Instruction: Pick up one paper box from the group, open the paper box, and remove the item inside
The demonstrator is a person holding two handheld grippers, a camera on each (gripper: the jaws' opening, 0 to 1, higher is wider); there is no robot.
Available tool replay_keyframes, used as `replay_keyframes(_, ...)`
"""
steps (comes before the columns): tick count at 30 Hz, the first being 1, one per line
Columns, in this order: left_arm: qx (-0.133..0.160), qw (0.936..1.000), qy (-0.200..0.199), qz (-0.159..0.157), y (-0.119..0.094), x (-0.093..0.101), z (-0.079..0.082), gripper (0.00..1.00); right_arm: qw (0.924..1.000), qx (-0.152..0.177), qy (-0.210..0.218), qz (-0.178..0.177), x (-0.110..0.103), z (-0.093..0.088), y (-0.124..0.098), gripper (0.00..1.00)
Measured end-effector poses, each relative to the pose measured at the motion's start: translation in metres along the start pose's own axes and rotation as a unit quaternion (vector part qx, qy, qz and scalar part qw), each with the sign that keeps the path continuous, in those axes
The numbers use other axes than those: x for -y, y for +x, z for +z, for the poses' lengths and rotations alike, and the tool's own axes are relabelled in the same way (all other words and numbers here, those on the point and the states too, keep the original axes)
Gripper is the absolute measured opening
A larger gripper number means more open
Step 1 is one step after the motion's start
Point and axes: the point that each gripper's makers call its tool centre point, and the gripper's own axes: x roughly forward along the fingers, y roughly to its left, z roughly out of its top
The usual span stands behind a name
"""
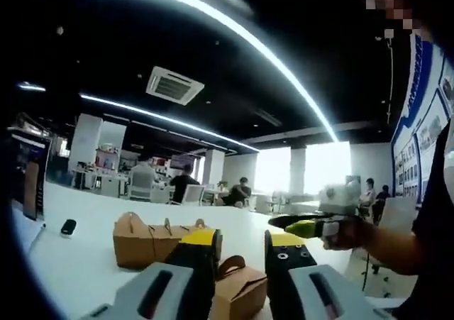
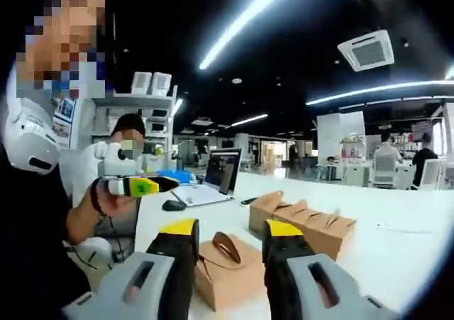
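Yellow-tipped, our left gripper (image 1: pixel 241 252) stands at the bottom centre of the left gripper view, jaws parted, a small paper box (image 1: pixel 237 288) low between them, touching neither that we can tell. Our right gripper (image 2: pixel 225 243) likewise rises spread apart at the bottom of the right gripper view, framing the same paper box (image 2: pixel 228 270). Behind it, mid-frame on the white table (image 2: pixel 397 245), sits the group of brown boxes (image 2: pixel 301 221). Farther left lies a laptop (image 2: pixel 213 178).
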Motion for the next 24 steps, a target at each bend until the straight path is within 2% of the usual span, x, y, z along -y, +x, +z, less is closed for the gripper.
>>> replay_keyframes(1,0.000,0.9999,0.000,0.016,-0.005,-0.005,0.001,0.28,0.9997,0.016,0.021,-0.002,0.000,0.005,-0.004,0.36)
replay_keyframes(3,-0.015,0.9991,0.009,0.039,-0.013,-0.013,-0.004,0.28,0.9984,0.048,0.027,-0.008,-0.001,0.014,-0.015,0.35)
replay_keyframes(5,-0.018,0.9983,0.013,0.053,-0.019,-0.018,-0.007,0.28,0.9986,0.049,0.018,-0.012,-0.006,0.012,-0.024,0.35)
replay_keyframes(7,-0.038,0.9971,-0.002,0.066,-0.025,-0.023,-0.018,0.28,0.9987,0.047,0.014,-0.015,-0.008,0.009,-0.029,0.35)
replay_keyframes(10,-0.054,0.9959,-0.002,0.072,-0.026,-0.023,-0.026,0.28,0.9993,0.006,-0.013,-0.035,-0.006,-0.009,-0.036,0.35)
replay_keyframes(12,-0.058,0.9956,0.003,0.073,-0.026,-0.021,-0.026,0.28,0.9987,-0.013,-0.029,-0.039,-0.007,-0.017,-0.038,0.35)
replay_keyframes(19,-0.065,0.9956,0.015,0.065,-0.016,-0.011,-0.026,0.28,0.9992,-0.002,-0.025,-0.032,-0.009,-0.014,-0.038,0.34)
replay_keyframes(24,-0.057,0.9973,0.010,0.046,-0.017,0.001,-0.016,0.28,0.9989,0.008,-0.016,-0.043,0.001,-0.013,-0.031,0.33)
